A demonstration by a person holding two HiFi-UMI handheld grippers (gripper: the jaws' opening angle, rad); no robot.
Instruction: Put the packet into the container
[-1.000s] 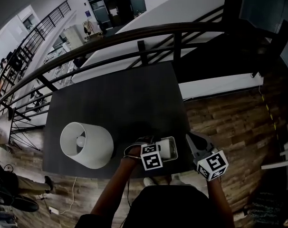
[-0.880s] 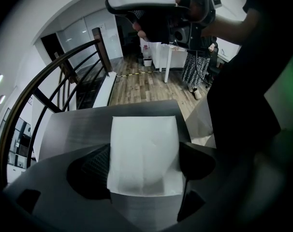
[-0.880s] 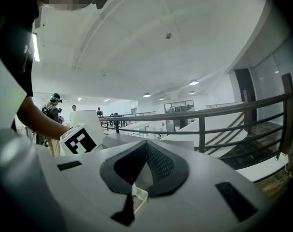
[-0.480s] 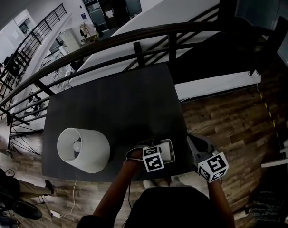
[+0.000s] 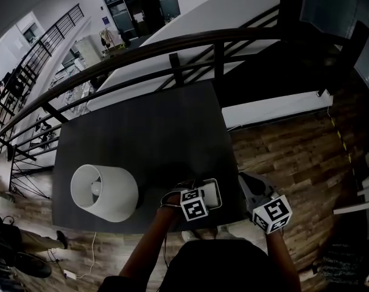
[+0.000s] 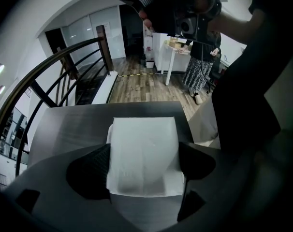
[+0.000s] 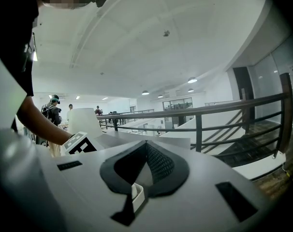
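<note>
The white packet (image 6: 144, 153) sits between the dark pads of my left gripper (image 6: 145, 164), which press on both its sides. In the head view the left gripper (image 5: 206, 195) holds the packet (image 5: 214, 190) low over the front right corner of the dark table (image 5: 154, 132). The white round container (image 5: 104, 193) stands at the table's front left, well left of the packet. My right gripper (image 5: 245, 178) hovers just off the table's right edge, jaws shut and empty. In its own view the right gripper (image 7: 145, 151) faces the container (image 7: 83, 122).
A dark railing (image 5: 172, 47) runs along the table's far side, with a drop to a lower floor behind it. Wooden floor (image 5: 294, 157) lies to the right. People stand in the distance (image 7: 53, 105).
The head view has drifted slightly. Both grippers and the packet keep their places over the table's front right corner.
</note>
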